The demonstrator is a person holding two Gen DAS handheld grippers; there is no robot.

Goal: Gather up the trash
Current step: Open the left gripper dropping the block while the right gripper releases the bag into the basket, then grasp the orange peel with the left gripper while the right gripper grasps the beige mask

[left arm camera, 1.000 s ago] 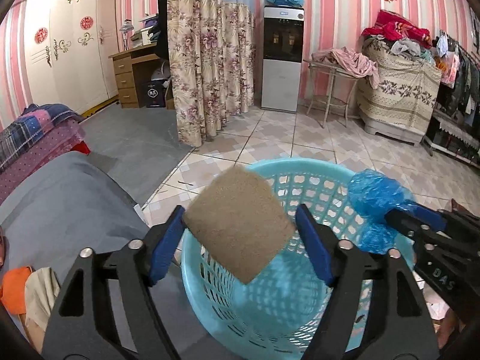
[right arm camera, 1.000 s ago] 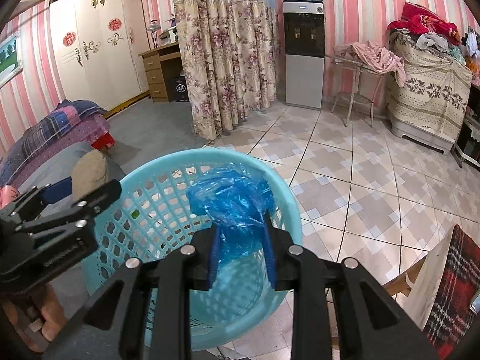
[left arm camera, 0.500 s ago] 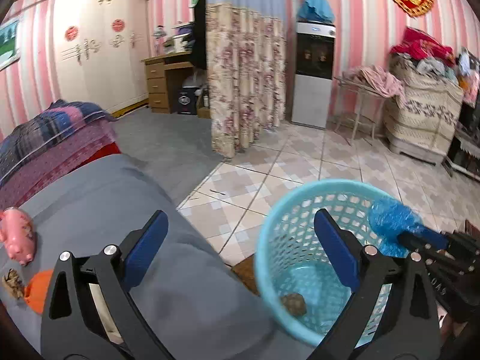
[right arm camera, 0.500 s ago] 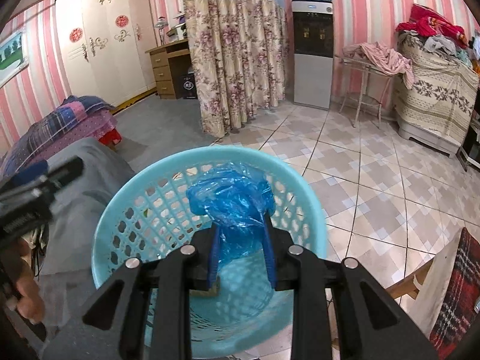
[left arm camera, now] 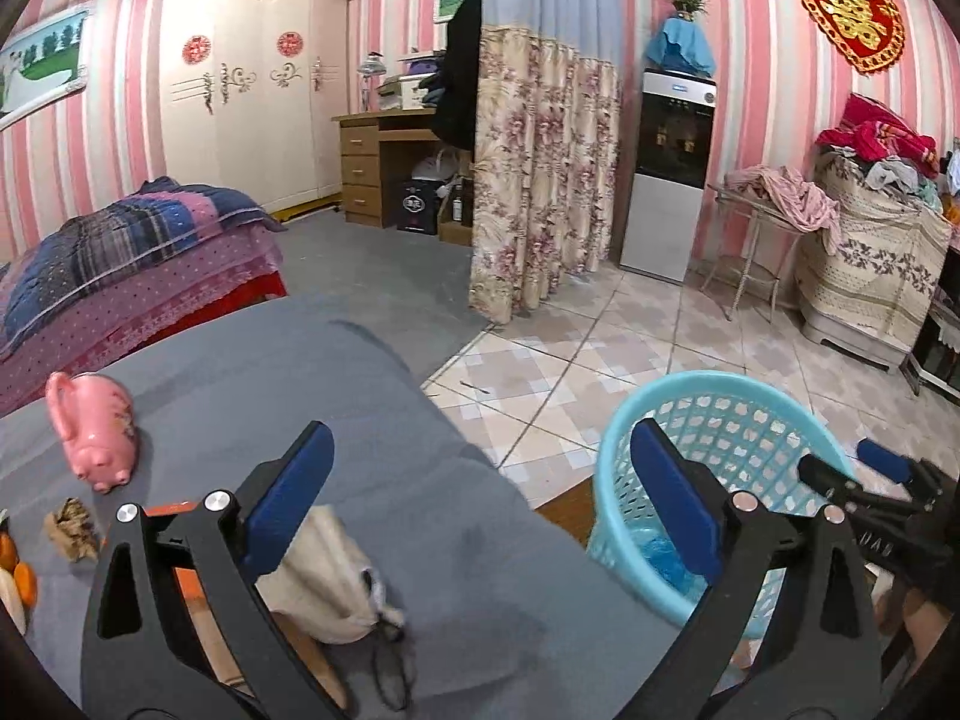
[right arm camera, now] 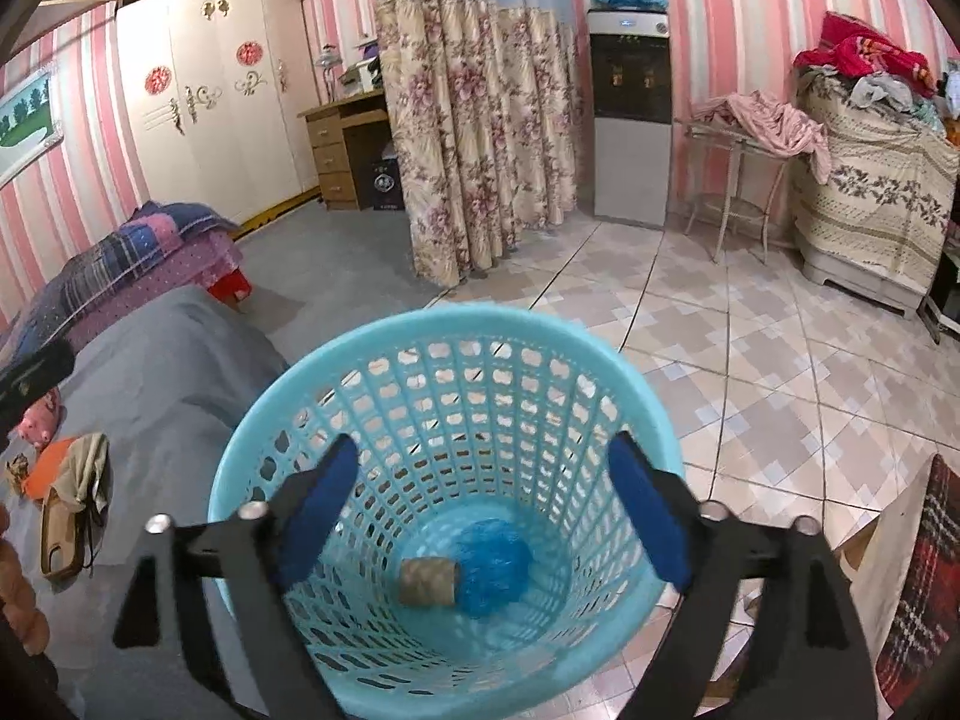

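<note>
The right gripper [right arm camera: 483, 507] has just let go; its blue pads stand wide with nothing between them, above the round light-blue plastic basket [right arm camera: 372, 354] full of little holes. At the bottom lie a crinkly blue plastic bag [right arm camera: 495, 561] and a rough brown pad [right arm camera: 427, 582], touching. The left gripper [left arm camera: 480, 504] is wide open and empty too, over the soft grey cover [left arm camera: 252, 378]. A shiny pink pig [left arm camera: 96, 426] lies there, beside what may be crumpled paper [left arm camera: 72, 528].

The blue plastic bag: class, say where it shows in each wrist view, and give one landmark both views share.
Left wrist view: the blue plastic bag shows low right, through the turquoise basket's mesh wall, partly behind a gripper finger.
Right wrist view: low centre, on the basket floor, touching a brown roll.
Shared landmark: the water dispenser.
</note>
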